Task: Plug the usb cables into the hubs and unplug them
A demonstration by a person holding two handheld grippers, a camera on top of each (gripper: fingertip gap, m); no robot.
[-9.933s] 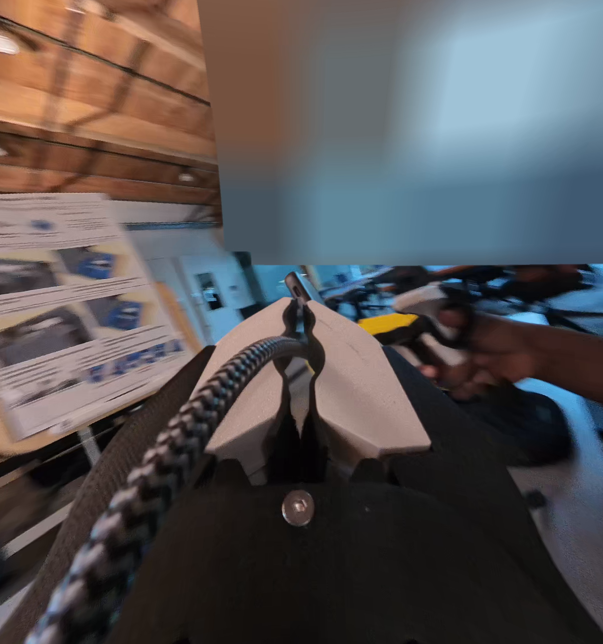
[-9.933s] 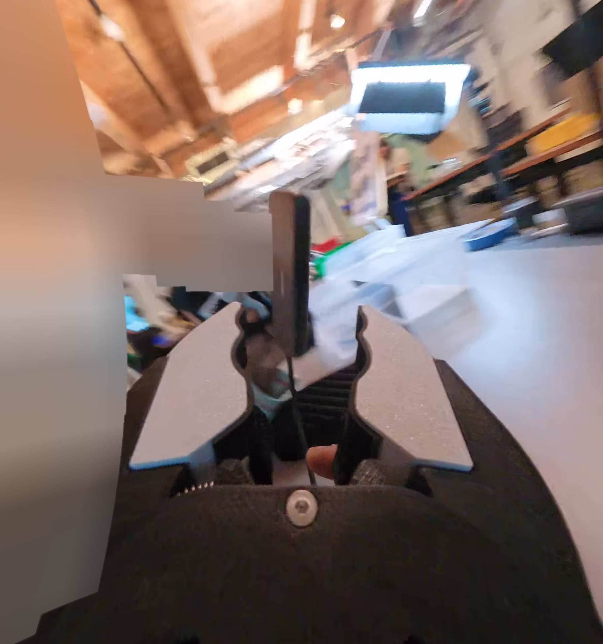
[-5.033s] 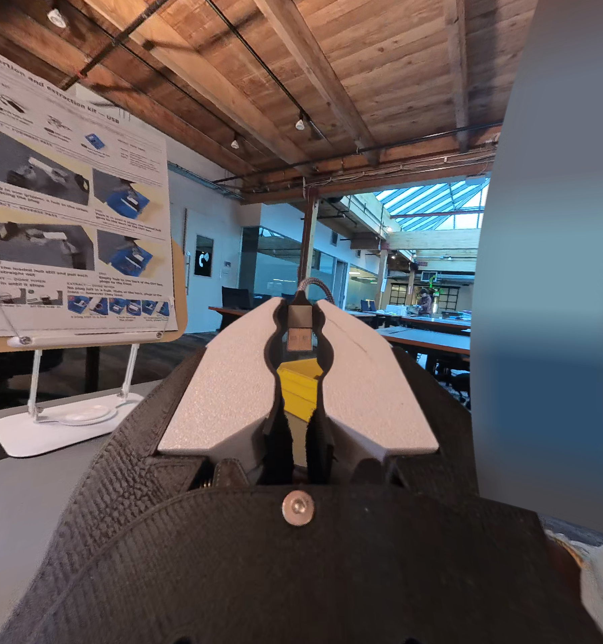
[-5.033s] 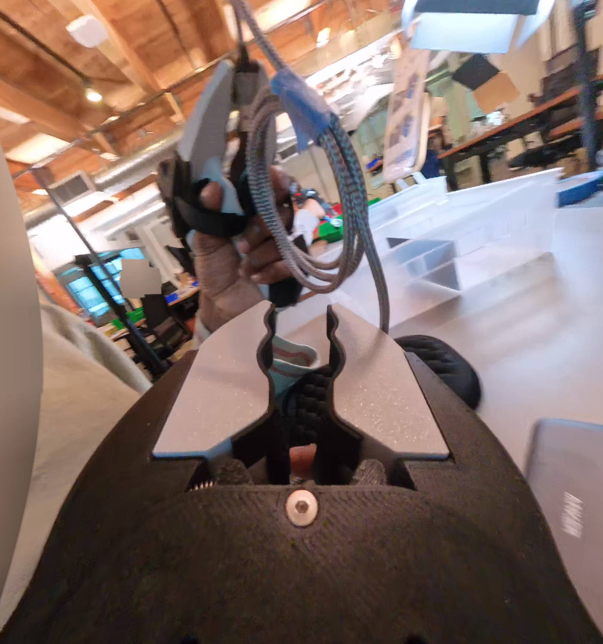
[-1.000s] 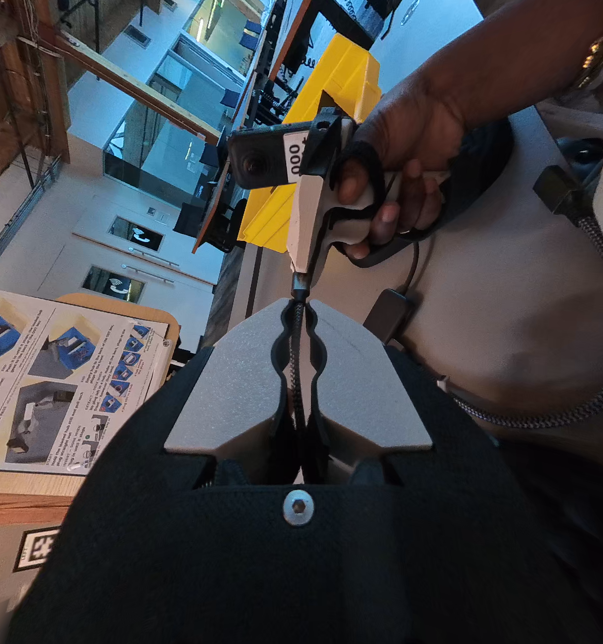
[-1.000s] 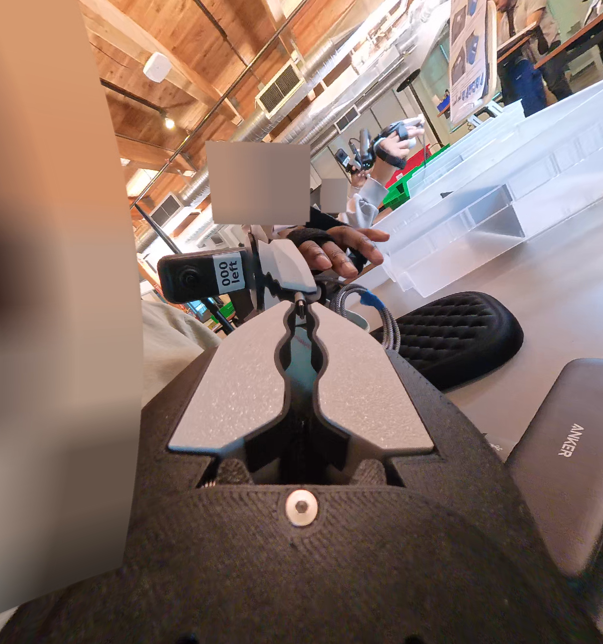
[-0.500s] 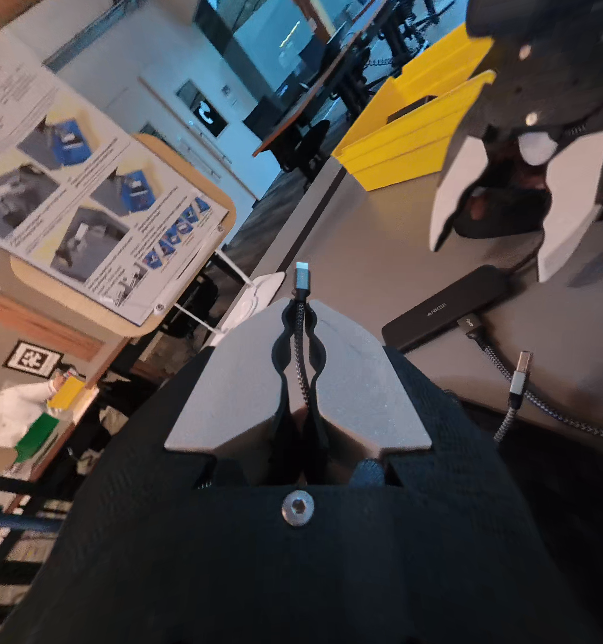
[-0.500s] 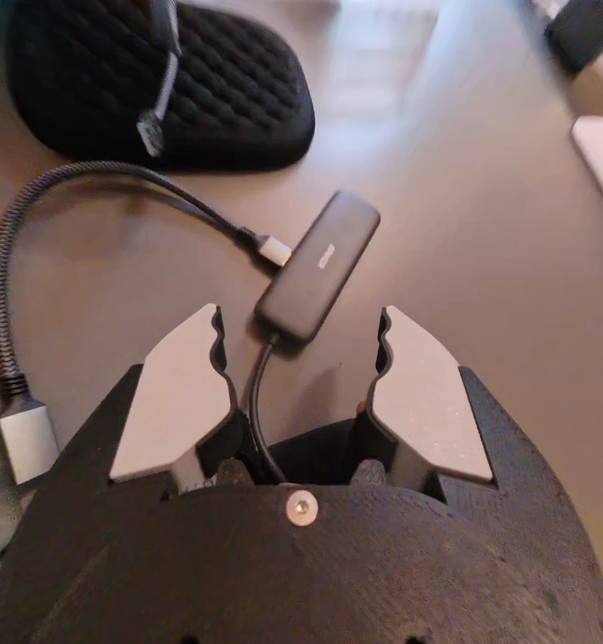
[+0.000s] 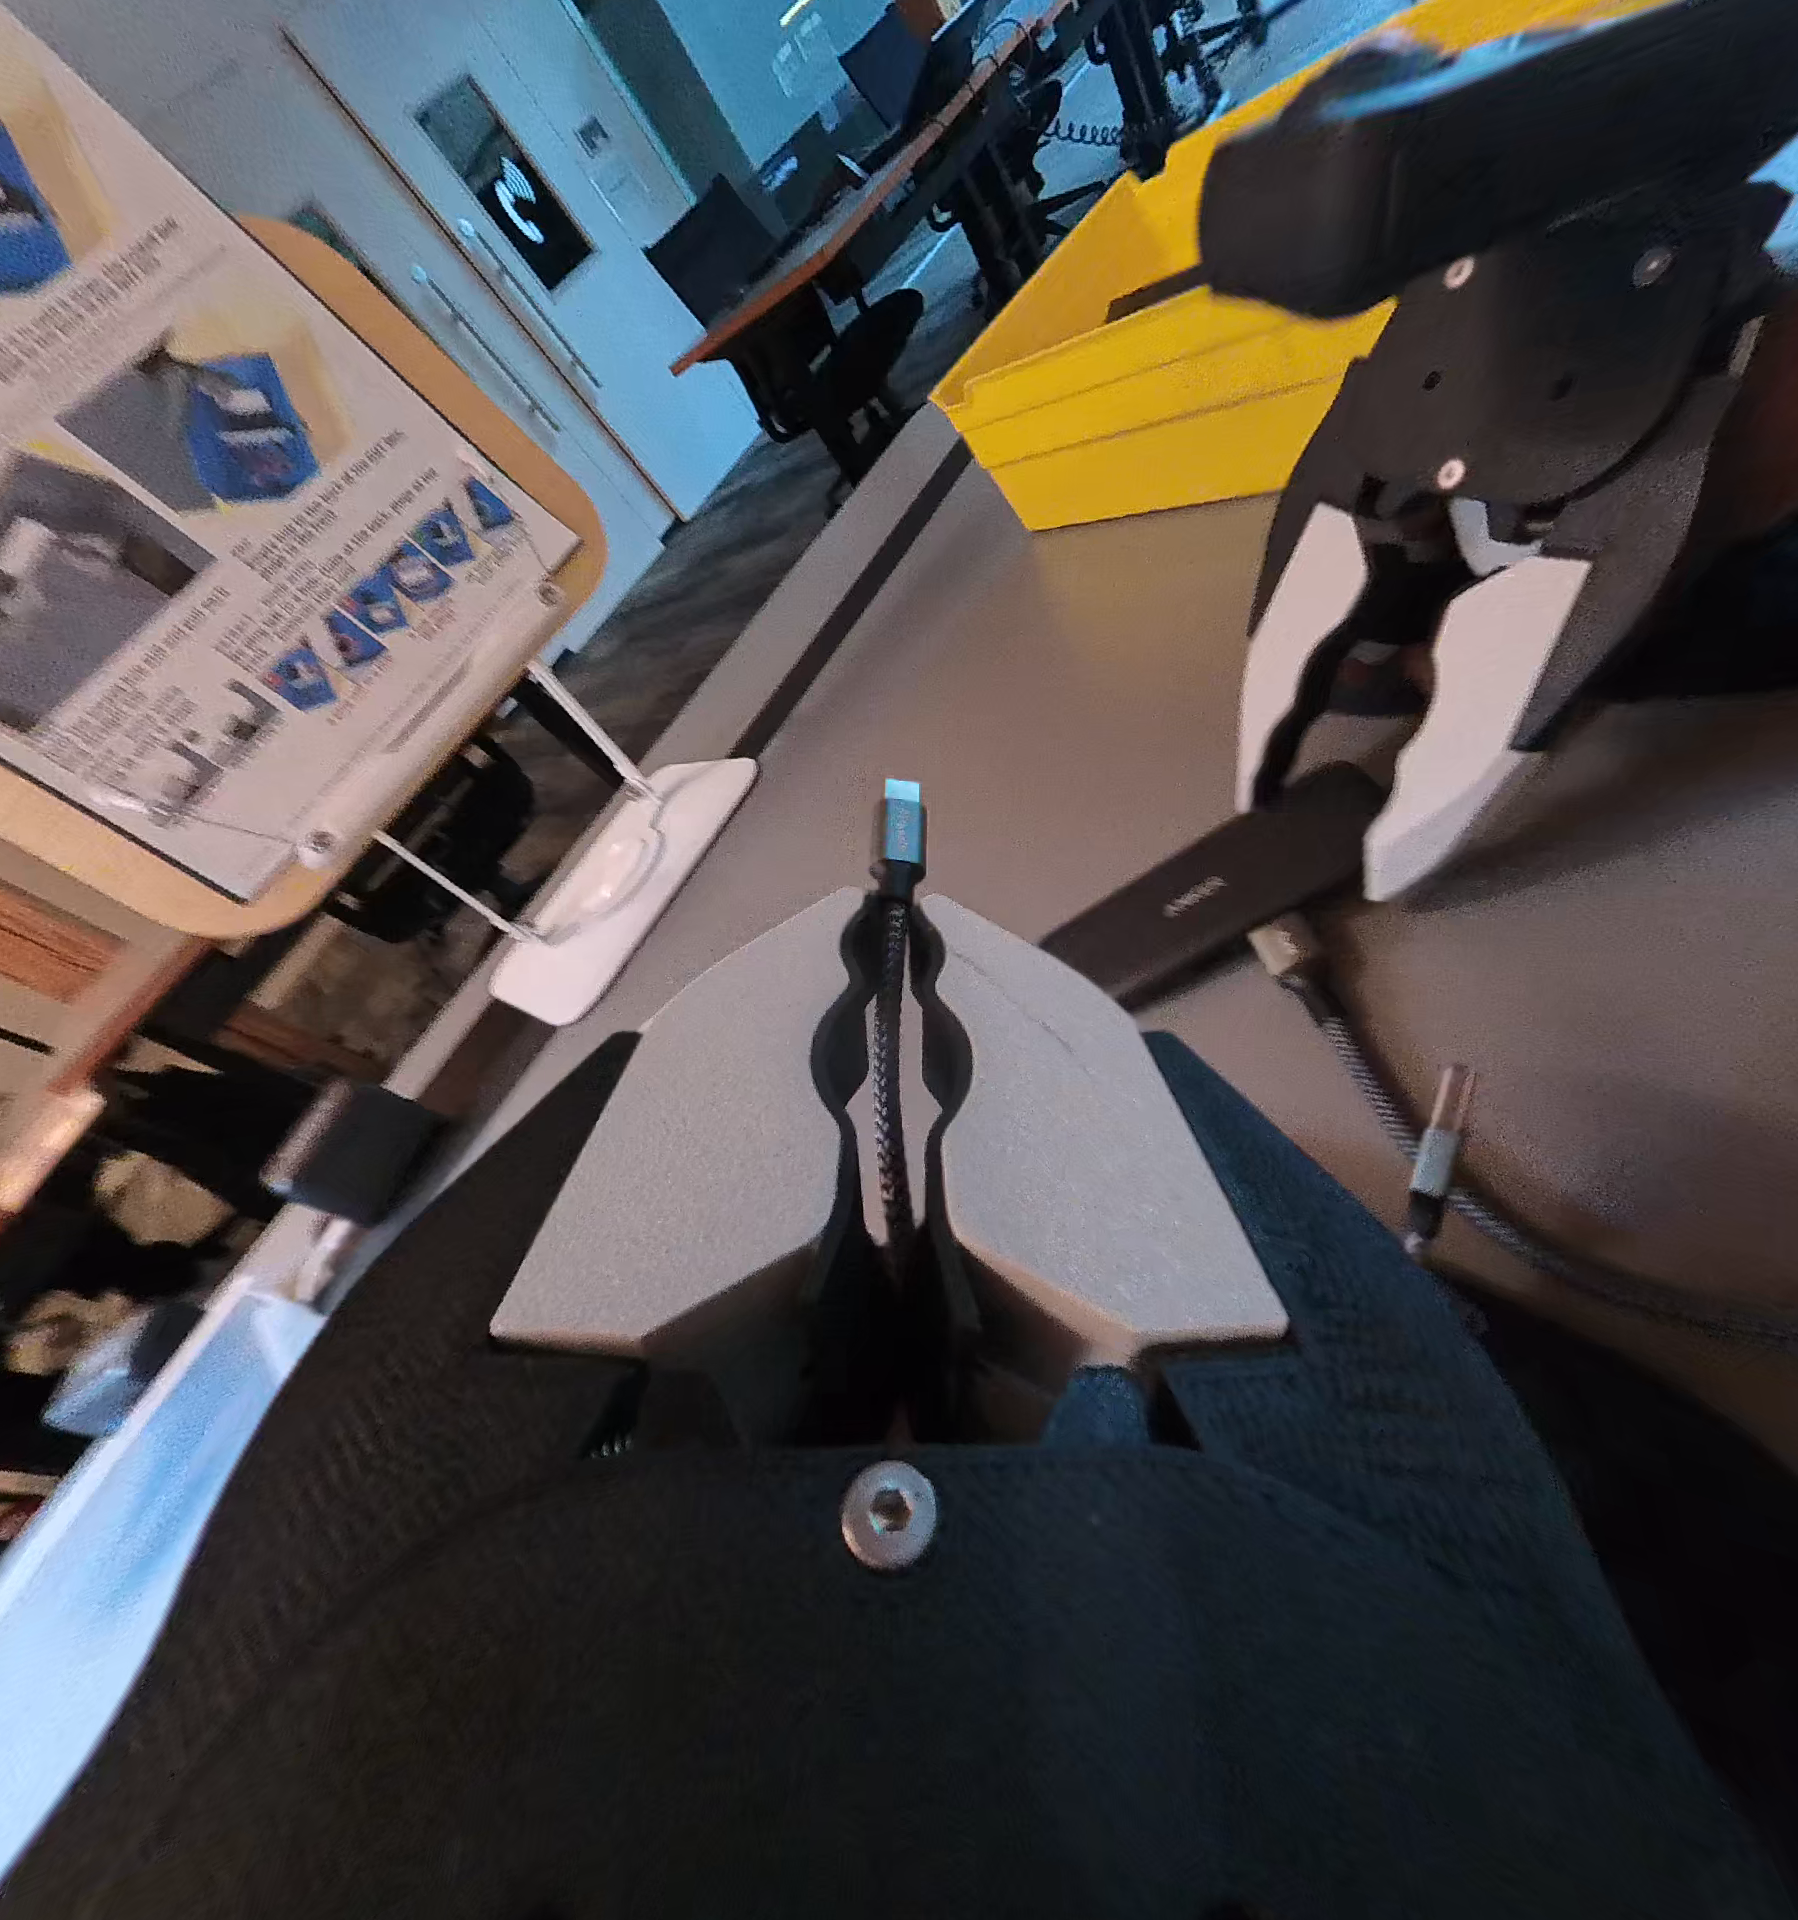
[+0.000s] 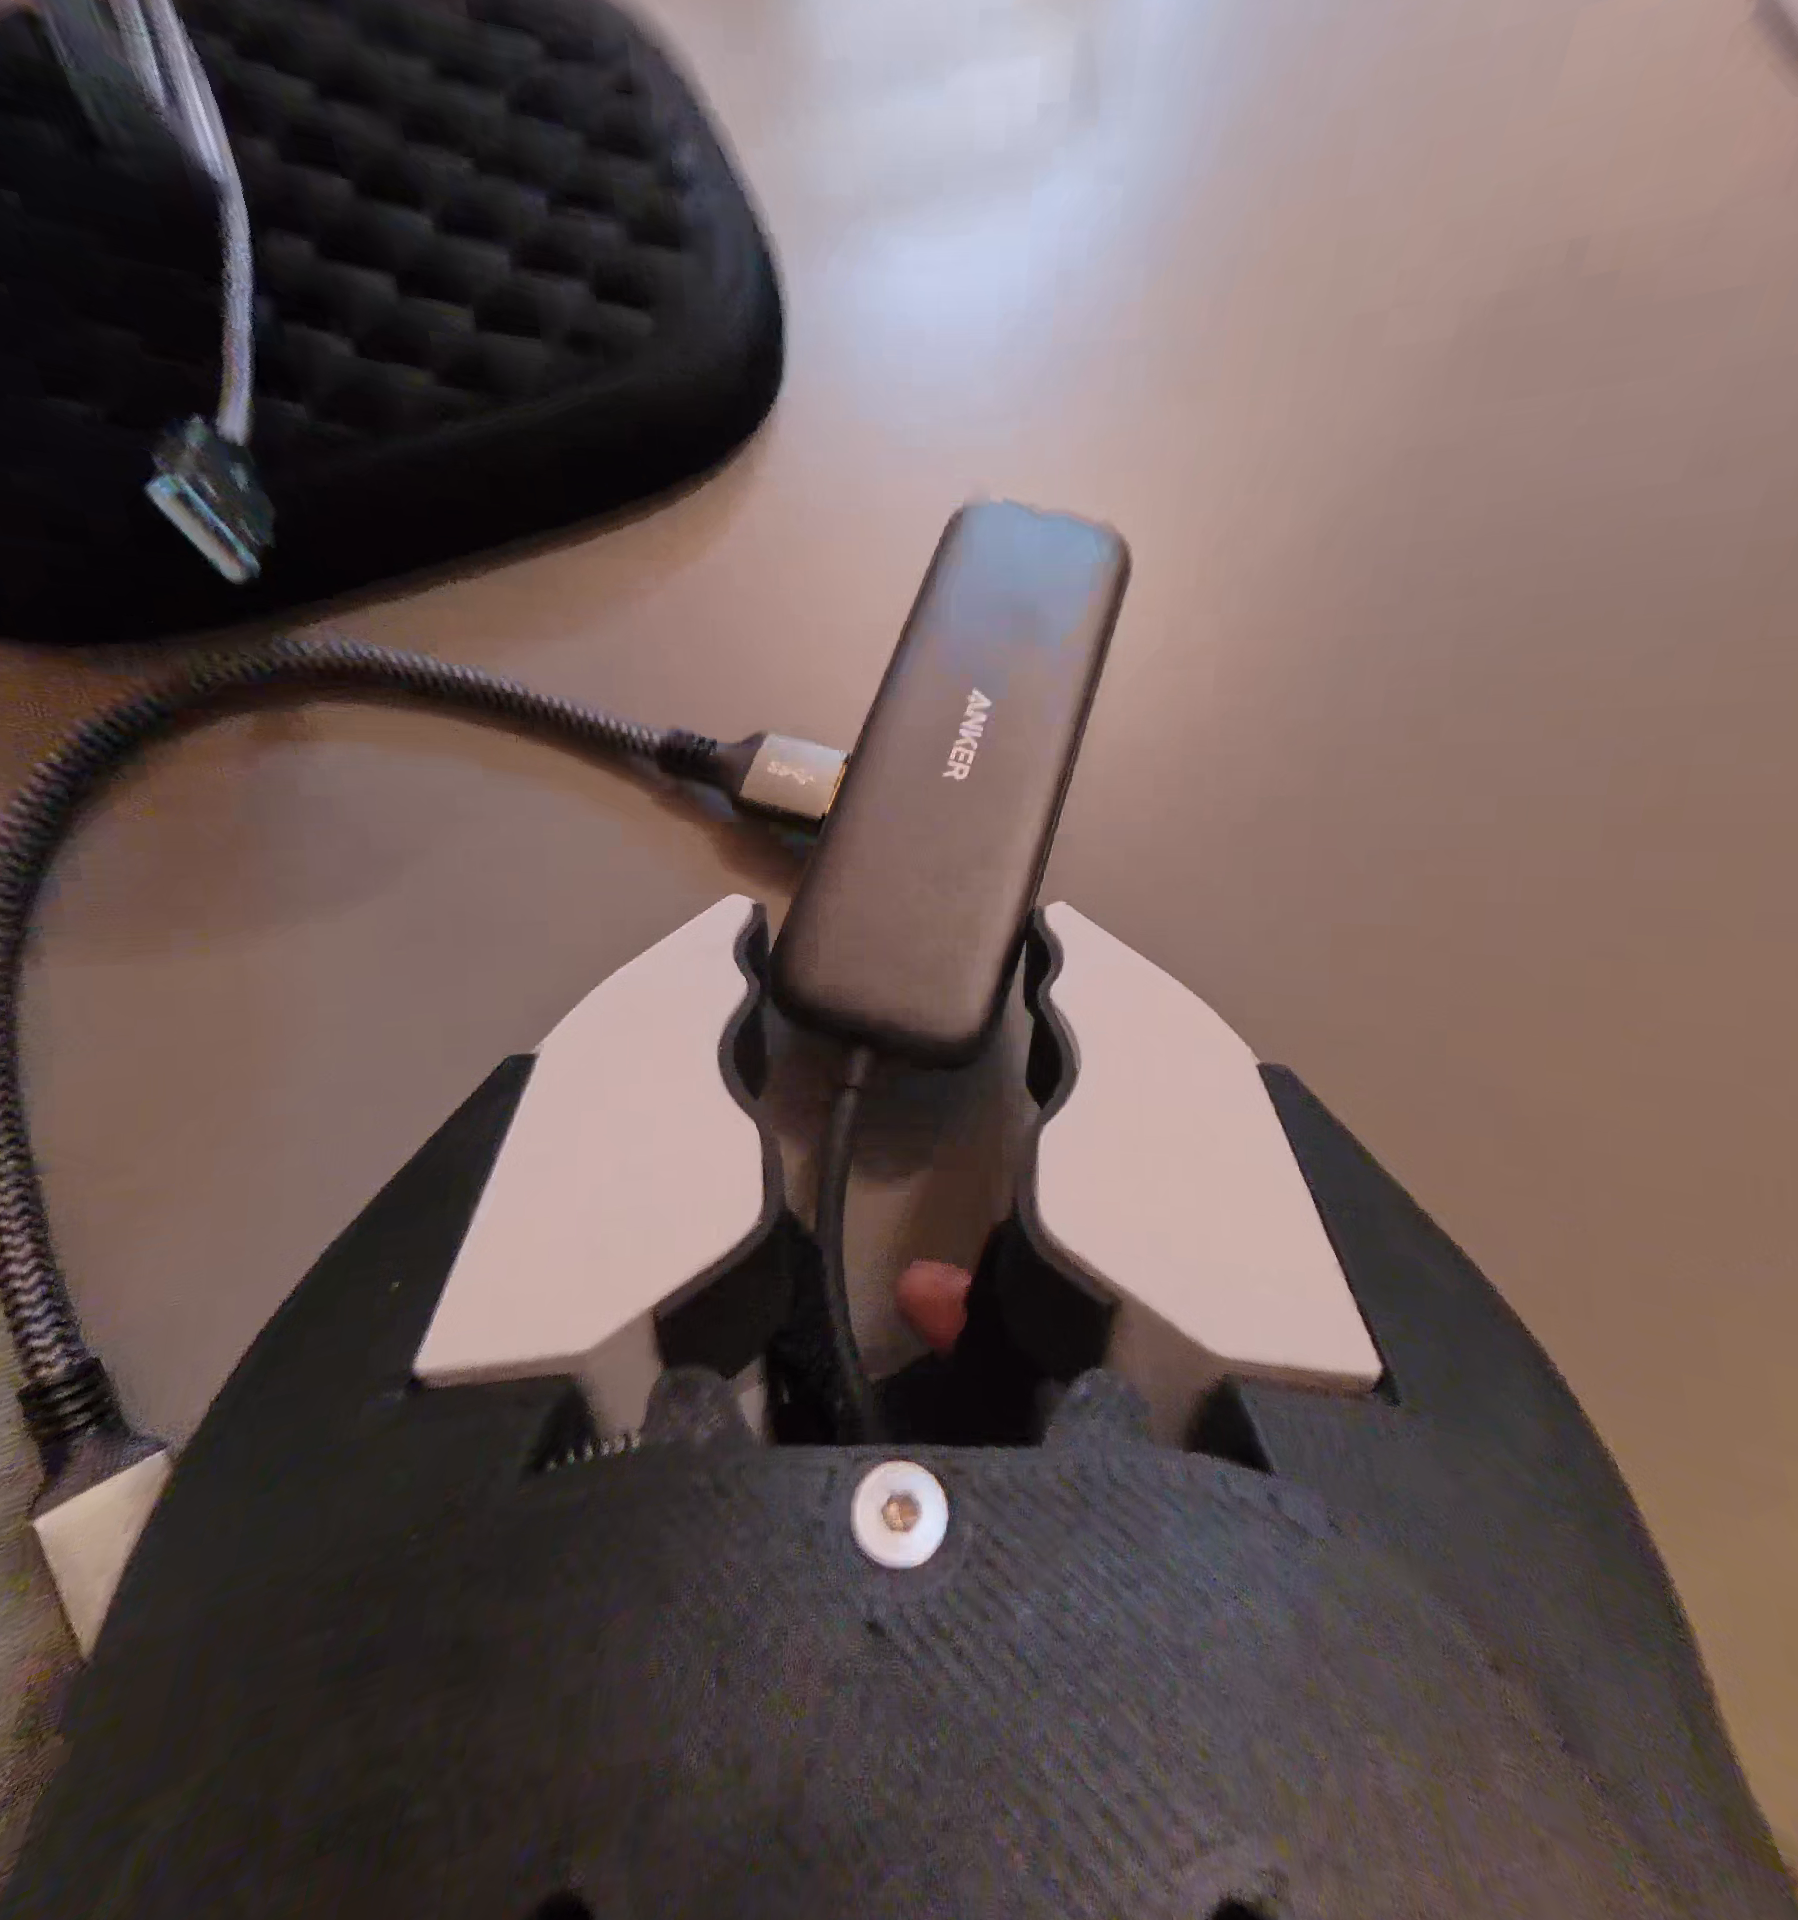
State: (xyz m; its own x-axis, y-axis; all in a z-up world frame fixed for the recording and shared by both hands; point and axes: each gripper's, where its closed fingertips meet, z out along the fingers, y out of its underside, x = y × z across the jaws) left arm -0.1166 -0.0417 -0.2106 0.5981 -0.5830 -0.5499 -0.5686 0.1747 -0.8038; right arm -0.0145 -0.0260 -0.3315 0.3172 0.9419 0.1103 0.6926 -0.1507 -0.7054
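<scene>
My left gripper (image 9: 895, 909) is shut on a thin braided cable (image 9: 890, 1039). Its small plug (image 9: 900, 831) sticks out past the fingertips and points toward the table. A dark flat hub (image 10: 978, 769) lies on the grey table (image 10: 1394, 520). My right gripper (image 10: 895, 925) is shut on the hub's near end, and the hub's own thin lead runs back between the fingers. A silver plug (image 10: 786, 774) of a thick braided cable (image 10: 251, 675) sits in the hub's left side. The left wrist view shows the right gripper (image 9: 1326, 842) over the hub (image 9: 1207, 894).
A black quilted pad (image 10: 407, 260) lies beyond the hub at the left, with a loose plug (image 10: 204, 509) hanging over it. Another loose plug (image 9: 1440, 1143) shows at the right. An instruction board (image 9: 199, 468) on a white stand and yellow bins (image 9: 1134, 416) stand at the table's far side.
My right gripper has come down to the hub and closed from wide open onto its near end. My left gripper still holds the cable and has moved closer to the hub.
</scene>
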